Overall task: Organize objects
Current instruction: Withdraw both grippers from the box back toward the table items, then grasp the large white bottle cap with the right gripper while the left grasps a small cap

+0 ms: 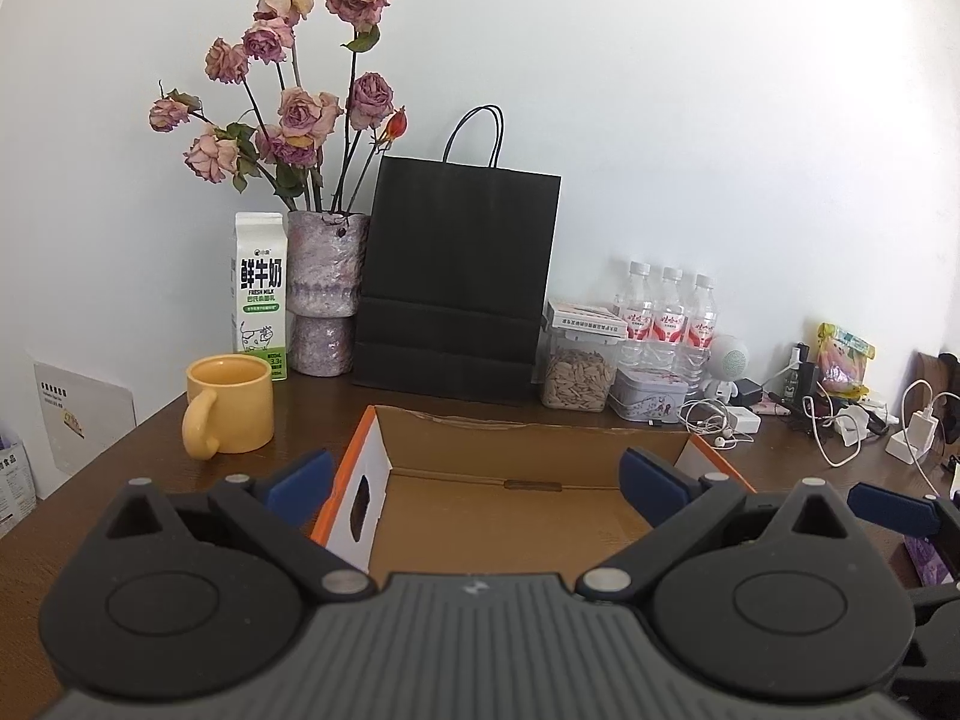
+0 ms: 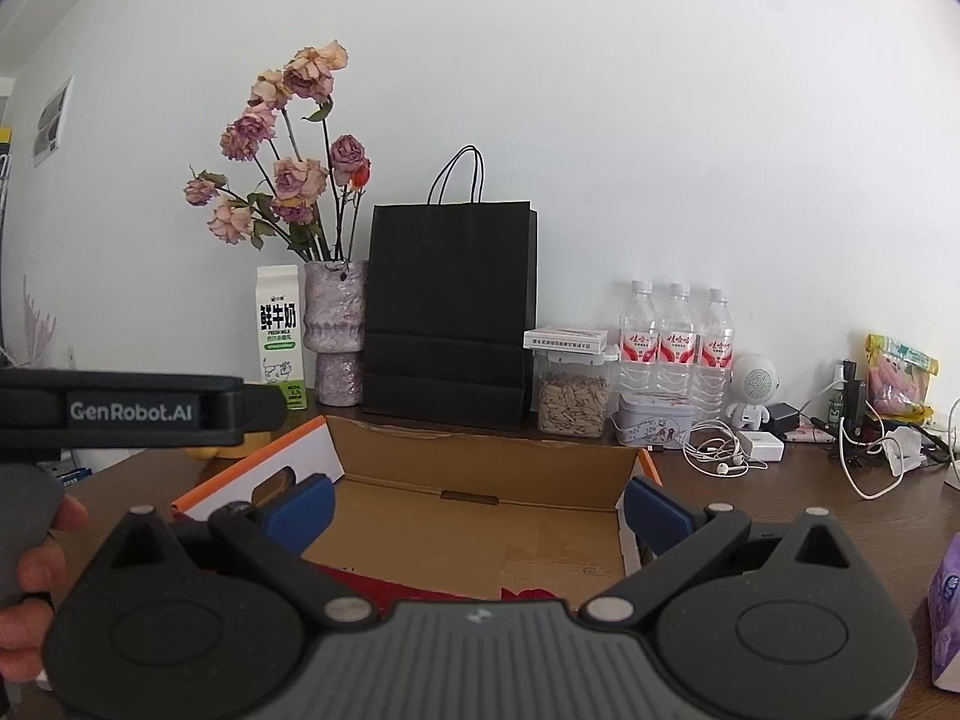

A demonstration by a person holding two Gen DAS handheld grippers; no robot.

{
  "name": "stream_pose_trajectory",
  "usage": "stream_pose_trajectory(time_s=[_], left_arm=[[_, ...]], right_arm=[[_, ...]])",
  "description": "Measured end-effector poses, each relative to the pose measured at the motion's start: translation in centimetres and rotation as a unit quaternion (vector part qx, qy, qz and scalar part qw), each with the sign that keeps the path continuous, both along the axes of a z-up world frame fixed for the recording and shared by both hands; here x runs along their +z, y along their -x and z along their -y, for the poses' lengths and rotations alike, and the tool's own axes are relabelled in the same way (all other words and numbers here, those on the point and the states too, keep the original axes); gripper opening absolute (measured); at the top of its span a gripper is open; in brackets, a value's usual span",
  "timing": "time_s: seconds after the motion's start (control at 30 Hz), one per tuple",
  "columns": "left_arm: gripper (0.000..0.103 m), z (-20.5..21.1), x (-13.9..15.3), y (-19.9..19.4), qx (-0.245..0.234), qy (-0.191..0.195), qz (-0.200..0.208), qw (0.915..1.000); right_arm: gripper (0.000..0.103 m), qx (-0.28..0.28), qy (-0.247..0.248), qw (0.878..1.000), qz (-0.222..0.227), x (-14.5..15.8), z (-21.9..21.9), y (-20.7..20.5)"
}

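Note:
An open cardboard box point(image 1: 510, 516) with orange edges lies on the brown table, empty inside; it also shows in the right wrist view point(image 2: 480, 528). My left gripper point(image 1: 477, 480) is open and empty, held just in front of the box. My right gripper point(image 2: 477, 510) is open and empty over the box's near edge. The left gripper body point(image 2: 138, 405) shows at the left of the right wrist view. A yellow mug point(image 1: 231, 402) stands left of the box.
Along the wall stand a milk carton point(image 1: 259, 294), a vase of dried roses point(image 1: 324, 294), a black paper bag point(image 1: 456, 276), a seed jar point(image 1: 576, 375), a tin point(image 1: 648, 393), three water bottles point(image 1: 669, 312), a small white speaker point(image 1: 729, 360), chargers and cables point(image 1: 840, 420). A purple packet point(image 2: 945, 600) lies at right.

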State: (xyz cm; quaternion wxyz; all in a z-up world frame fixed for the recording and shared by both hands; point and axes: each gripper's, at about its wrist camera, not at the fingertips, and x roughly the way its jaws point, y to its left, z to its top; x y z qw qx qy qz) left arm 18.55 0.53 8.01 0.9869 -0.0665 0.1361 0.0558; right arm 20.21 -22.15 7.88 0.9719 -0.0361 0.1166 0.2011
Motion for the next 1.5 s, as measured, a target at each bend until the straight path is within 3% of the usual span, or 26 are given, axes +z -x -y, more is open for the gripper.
stream_pose_trajectory(time_s=[0.53, 0.77, 1.2, 1.4, 1.5], left_arm=[[0.103, -4.4, -1.2, 9.0, 0.024, -0.006, -0.032, 0.9992], [0.103, -5.4, -3.3, 12.0, 0.031, -0.019, -0.072, 0.9968], [0.103, -6.4, -7.4, 16.1, 0.028, -0.005, -0.14, 0.9897], [0.103, -6.6, -8.4, 16.5, 0.022, 0.001, -0.156, 0.9875], [0.103, -6.7, -8.5, 16.5, 0.023, 0.003, -0.157, 0.9874]], right_arm=[[0.103, 0.035, 0.023, 0.999, -0.031, -1.5, 2.9, 8.6], [0.103, 0.051, 0.035, 0.995, -0.077, -3.1, 3.1, 11.0], [0.102, 0.089, 0.061, 0.982, -0.153, -6.6, 1.4, 14.2], [0.093, 0.11, 0.071, 0.976, -0.173, -7.5, 0.3, 14.3], [0.083, 0.111, 0.07, 0.975, -0.179, -7.7, -0.2, 14.2]])
